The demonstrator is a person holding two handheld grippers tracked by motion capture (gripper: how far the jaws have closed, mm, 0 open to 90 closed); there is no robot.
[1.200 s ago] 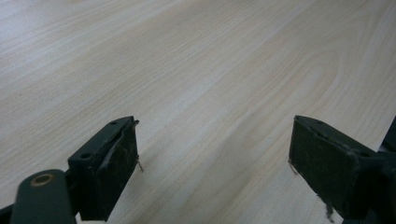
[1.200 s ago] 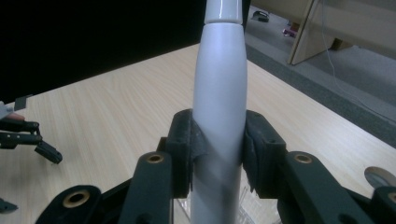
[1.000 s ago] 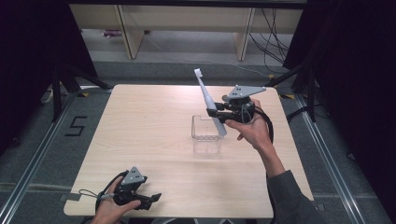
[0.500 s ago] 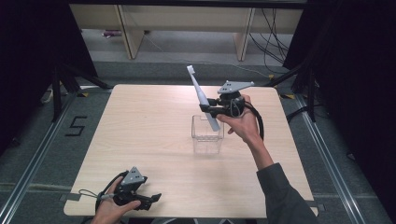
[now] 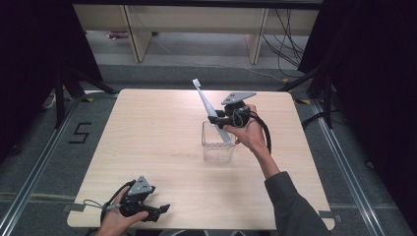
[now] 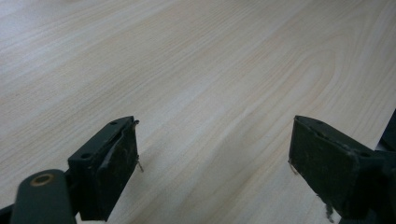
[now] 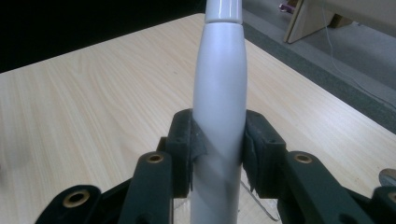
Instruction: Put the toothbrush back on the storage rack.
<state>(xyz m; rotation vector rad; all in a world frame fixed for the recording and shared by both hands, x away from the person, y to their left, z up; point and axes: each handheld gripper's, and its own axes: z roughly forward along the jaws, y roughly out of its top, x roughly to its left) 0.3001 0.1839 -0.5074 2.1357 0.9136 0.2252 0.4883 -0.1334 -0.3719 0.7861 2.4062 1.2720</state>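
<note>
A white electric toothbrush (image 5: 209,108) (image 7: 219,93) leans up and to the left, its lower end inside a clear plastic box (image 5: 217,145) at the table's middle. My right gripper (image 5: 218,118) (image 7: 217,144) is shut on the toothbrush's handle, just above the box's rim. The brush head points toward the table's far edge. At the near left corner my left gripper (image 5: 158,212) (image 6: 212,168) rests low over the bare wood, open, nothing between its jaws.
The light wooden table (image 5: 147,132) stands on a grey floor with metal rails at both sides. Wooden furniture legs (image 5: 135,37) and cables (image 5: 285,34) lie beyond the far edge. A floor mark reads "5" (image 5: 79,132).
My right gripper has carried the toothbrush a little left and down, its lower end sinking into the clear box. The left gripper has stayed put.
</note>
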